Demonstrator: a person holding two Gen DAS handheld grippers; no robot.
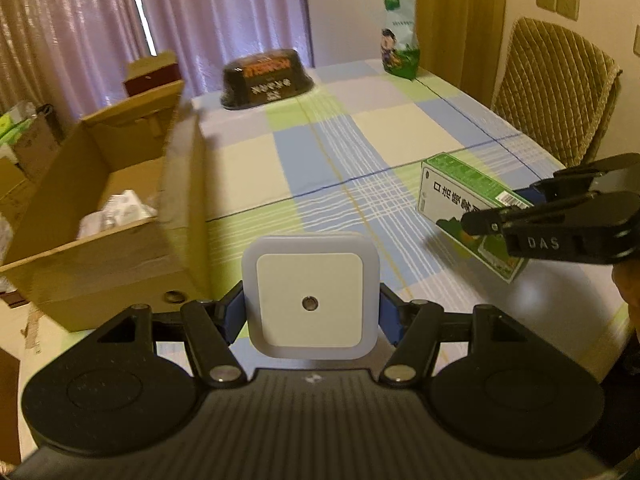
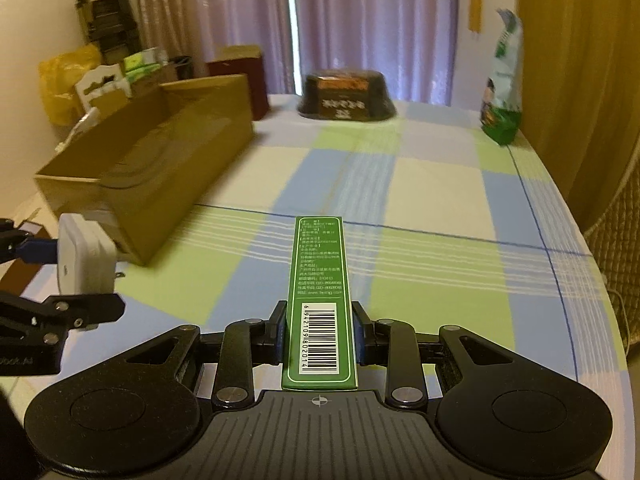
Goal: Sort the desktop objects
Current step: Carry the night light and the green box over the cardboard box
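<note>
Green box (image 2: 319, 304) barcode seen only right wrist; night light (image 1: 310, 295) face only left.

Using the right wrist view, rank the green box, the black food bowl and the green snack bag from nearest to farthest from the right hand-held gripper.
1. Green box: clamped in the right hand-held gripper, centre.
2. Green snack bag: standing at the table's far right.
3. Black food bowl: far edge, centre, slightly beyond the bag, though close to call.
</note>
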